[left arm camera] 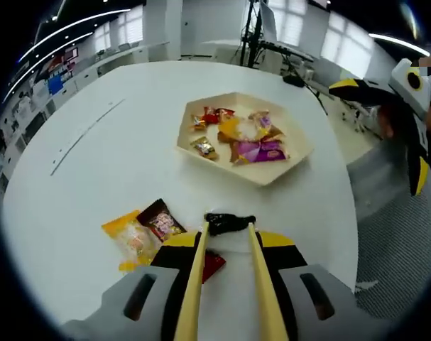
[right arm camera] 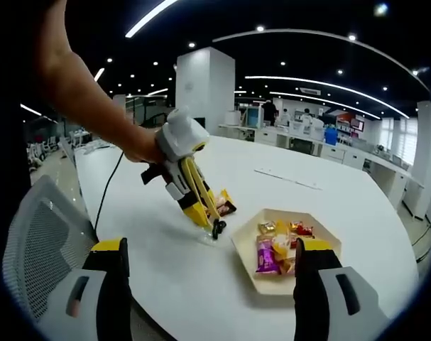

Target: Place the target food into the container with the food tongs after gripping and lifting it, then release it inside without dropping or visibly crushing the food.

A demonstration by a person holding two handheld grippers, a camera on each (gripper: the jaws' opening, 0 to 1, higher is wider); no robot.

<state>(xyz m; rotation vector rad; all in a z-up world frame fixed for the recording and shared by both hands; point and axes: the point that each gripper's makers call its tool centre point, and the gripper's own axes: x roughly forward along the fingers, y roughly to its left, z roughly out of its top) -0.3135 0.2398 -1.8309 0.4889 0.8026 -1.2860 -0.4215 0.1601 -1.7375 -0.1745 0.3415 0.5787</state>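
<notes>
White round table (left arm camera: 94, 177) takes up most of the room in front of me, office desks and a mesh chair (right arm camera: 48, 241) around it. On it sits a pale hexagonal tray (left arm camera: 272, 174), the container, already holding a heap of wrapped snacks (left arm camera: 247, 138) in purple, orange and red. Well apart from the tray, near the table edge, lies a small cluster of loose packets: a yellow packet (left arm camera: 130, 241), a dark brown packet (left arm camera: 160, 220) touching it, and a red packet (left arm camera: 214, 264) mostly hidden under the tool. The left gripper (right arm camera: 194, 186), in the person's hand (right arm camera: 140, 150), carries the food tongs (left arm camera: 229, 284); their yellow arms run near parallel and the black tips (left arm camera: 229, 223) sit narrow, nearly together, down at the table surface just beside the loose packets. Can't tell if anything is pinched between the tips; something pale or clear may be there, too blurred to say. The right gripper (right arm camera: 211, 284) hangs back with jaws spread wide, holding nothing. Judging the step: picking up a target packet, not yet lifted. Risks: slick wrapper slips out of the narrow tips on the way across the gap to the tray; squeezing harder crushes it; tips could nudge the neighbouring packets or snag the tray rim on arrival.
</notes>
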